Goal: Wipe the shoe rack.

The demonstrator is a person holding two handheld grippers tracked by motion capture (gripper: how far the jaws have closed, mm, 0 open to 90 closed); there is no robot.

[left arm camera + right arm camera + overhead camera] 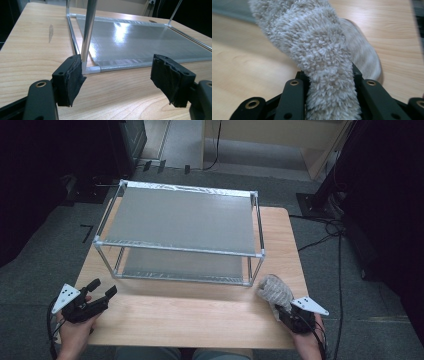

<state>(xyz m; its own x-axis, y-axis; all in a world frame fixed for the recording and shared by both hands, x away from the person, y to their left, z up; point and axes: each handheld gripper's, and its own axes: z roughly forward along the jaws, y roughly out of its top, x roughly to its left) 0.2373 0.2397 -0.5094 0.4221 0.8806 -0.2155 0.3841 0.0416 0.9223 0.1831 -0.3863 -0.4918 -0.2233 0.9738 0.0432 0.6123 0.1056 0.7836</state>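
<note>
A fluffy grey slipper sticks up at the table's front right, and my right gripper is shut on it. In the right gripper view the slipper rises from between the two black jaws of the right gripper, its sole turned to the right. My left gripper hovers open over the table's front left corner, with nothing between its fingers. In the left gripper view the left gripper faces the near corner post of a two-level metal rack.
The rack stands on the far half of the wooden table, both its shelves bare, the lower shelf shiny. A strip of bare wood runs between the rack and the near edge. Cables lie on the floor to the right.
</note>
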